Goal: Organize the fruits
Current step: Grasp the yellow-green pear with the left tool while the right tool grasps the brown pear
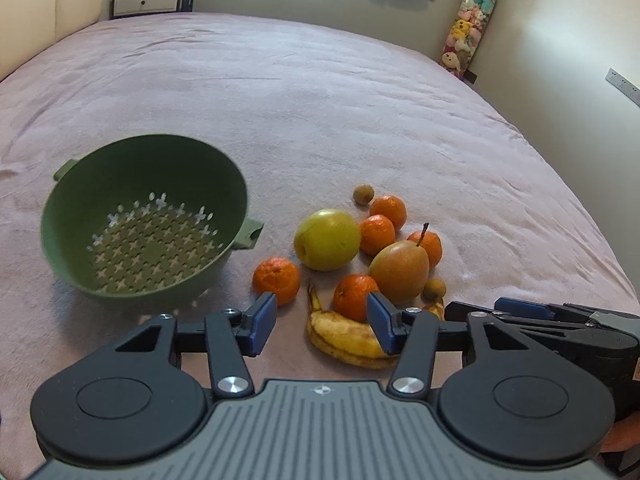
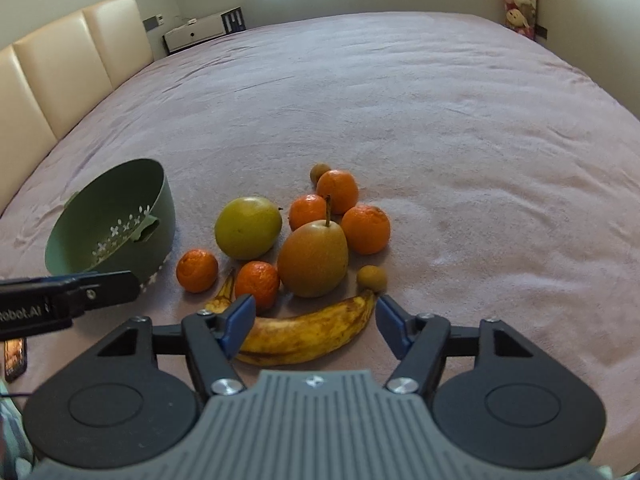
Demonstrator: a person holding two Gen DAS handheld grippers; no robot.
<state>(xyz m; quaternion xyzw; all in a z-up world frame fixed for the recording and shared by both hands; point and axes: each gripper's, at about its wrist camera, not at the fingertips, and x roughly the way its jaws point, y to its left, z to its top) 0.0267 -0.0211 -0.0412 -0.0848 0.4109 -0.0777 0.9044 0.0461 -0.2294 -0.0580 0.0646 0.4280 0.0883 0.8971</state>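
Fruits lie on the bed just past your two grippers. Your left gripper (image 1: 322,322) and right gripper (image 2: 314,322) are both spread, pinching nothing. The banana (image 2: 304,334) sits at twelve o'clock, the green strainer (image 1: 140,216) at ten.

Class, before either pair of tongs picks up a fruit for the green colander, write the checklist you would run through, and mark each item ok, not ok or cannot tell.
1. Colander empty and mouth open to receive fruit: ok.
2. Left tongs hold nothing, open: ok.
3. Right tongs hold nothing, open: ok.
4. Banana lies between the right tongs' fingers, pads not yet on it: ok.
5. Pear clear of its neighbours: not ok, tangerines crowd it.
6. Colander steady on the soft bed cover: cannot tell; it sits tilted.
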